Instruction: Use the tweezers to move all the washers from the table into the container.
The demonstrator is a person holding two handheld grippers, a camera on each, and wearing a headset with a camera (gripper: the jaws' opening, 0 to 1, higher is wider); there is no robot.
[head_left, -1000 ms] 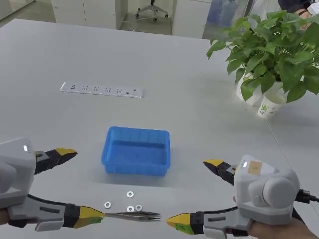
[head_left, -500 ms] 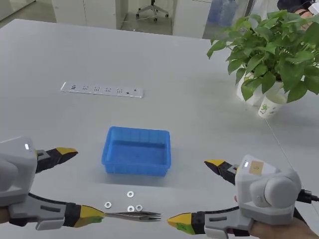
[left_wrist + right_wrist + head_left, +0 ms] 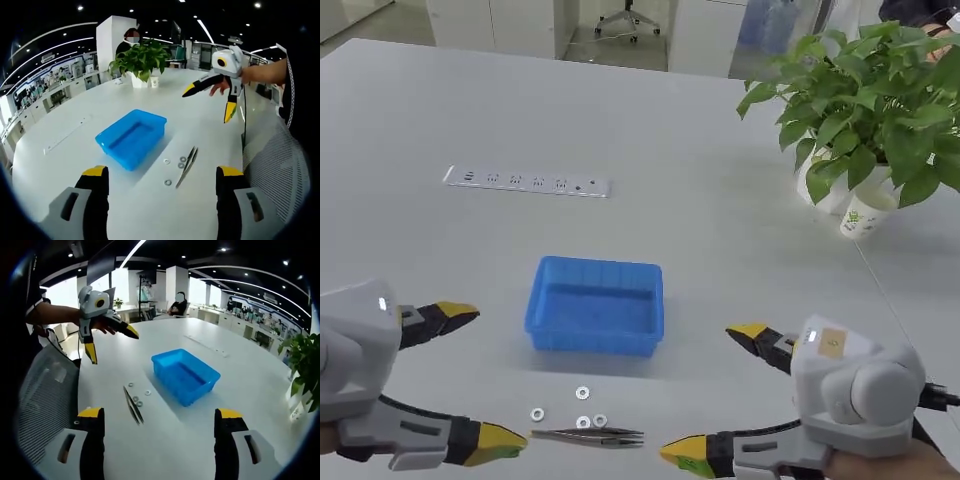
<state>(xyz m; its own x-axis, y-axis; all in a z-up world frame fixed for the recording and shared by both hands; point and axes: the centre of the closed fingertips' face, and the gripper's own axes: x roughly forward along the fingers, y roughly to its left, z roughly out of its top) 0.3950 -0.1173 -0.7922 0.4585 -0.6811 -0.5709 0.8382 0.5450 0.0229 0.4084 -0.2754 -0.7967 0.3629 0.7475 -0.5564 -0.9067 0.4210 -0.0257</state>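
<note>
Tweezers (image 3: 588,435) lay flat on the table, on the near side of the blue plastic bin (image 3: 590,338), not held by either gripper. Four washers (image 3: 582,393) sat loose between tweezers and bin, three of them just beside the tweezers and one closer to the bin wall. The bin looked empty.

Left gripper (image 3: 495,377) hovered to the bin's near left with its jaws wide apart and nothing between them. Right gripper (image 3: 698,390) hovered to the bin's near right, likewise gaping and empty. A power strip (image 3: 525,182) lay beyond the bin, and a potted plant (image 3: 865,95) stood well off to its far right.

My reading: the step in hand was picking up the tweezers. It would go best if one gripper came in low and closed across the two legs partway along their length. That leaves the tips free to pinch. The approach should avoid sweeping the three nearest washers.

Against a second earlier, the left gripper's lower tip had sat at the tweezers' blunt end. By this moment it had drawn slightly clear, and the right gripper's lower tip had eased back a touch too. Tweezers, washers and bin kept their layout.
</note>
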